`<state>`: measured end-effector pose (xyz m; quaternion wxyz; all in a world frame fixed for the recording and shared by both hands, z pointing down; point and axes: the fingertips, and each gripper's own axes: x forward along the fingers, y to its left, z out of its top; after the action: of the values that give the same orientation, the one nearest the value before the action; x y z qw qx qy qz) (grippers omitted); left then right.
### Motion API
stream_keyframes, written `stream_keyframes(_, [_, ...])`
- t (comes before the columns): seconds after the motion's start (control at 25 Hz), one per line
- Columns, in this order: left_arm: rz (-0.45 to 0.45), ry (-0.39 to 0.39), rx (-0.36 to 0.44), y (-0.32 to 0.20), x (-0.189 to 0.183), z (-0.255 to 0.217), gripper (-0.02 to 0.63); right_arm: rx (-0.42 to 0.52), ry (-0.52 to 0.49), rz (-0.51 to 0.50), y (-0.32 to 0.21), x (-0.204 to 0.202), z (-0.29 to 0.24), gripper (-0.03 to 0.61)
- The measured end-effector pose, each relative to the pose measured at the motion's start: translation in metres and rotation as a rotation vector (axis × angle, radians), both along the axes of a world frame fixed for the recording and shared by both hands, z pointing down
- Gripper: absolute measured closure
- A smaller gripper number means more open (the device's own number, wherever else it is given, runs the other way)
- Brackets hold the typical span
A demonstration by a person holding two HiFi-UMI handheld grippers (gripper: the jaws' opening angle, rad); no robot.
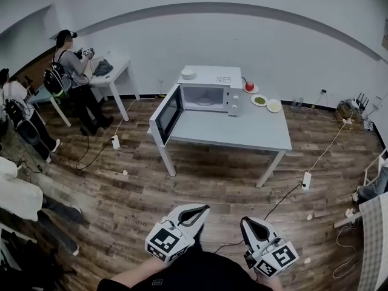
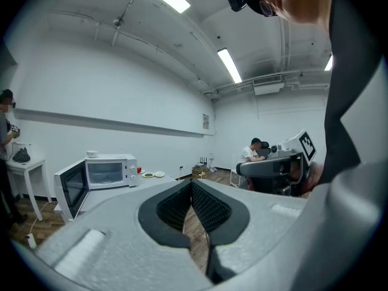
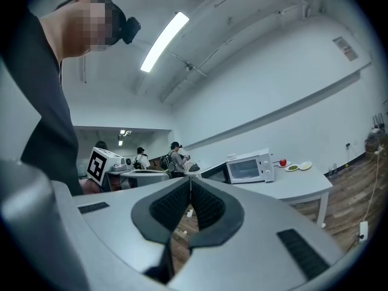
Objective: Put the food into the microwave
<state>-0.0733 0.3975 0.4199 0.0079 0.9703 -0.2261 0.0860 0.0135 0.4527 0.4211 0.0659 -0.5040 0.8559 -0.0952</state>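
A white microwave stands on the grey table across the room, its door swung open to the left. Right of it lie a red fruit on a plate, a plate of green food and a pale plate. A white bowl sits on top of the microwave. My left gripper and right gripper are held low over the wooden floor, well short of the table. Both are shut with nothing in them. The left gripper view shows the microwave far off, as does the right gripper view.
A person sits at a white desk at the back left, with other people along the left edge. Cables and a power strip run over the floor right of the table. Boxes and gear stand by the right wall.
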Motion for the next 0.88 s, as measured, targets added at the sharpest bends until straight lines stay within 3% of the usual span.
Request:
stream_keyframes(0.36, [0.025, 0.030, 0.012, -0.061, 0.025, 0.000, 0.605, -0.039, 0.012, -0.001, -0.049, 0.010, 0.010, 0.561])
stream_keyframes(0.6, [0.045, 0.035, 0.017, -0.130, 0.043, -0.002, 0.605, -0.020, 0.008, 0.034, -0.119, 0.035, 0.002, 0.561])
stream_keyframes(0.88, [0.061, 0.030, 0.037, -0.208, 0.046, -0.010, 0.604, -0.020, 0.016, 0.014, -0.205, 0.032, -0.007, 0.561])
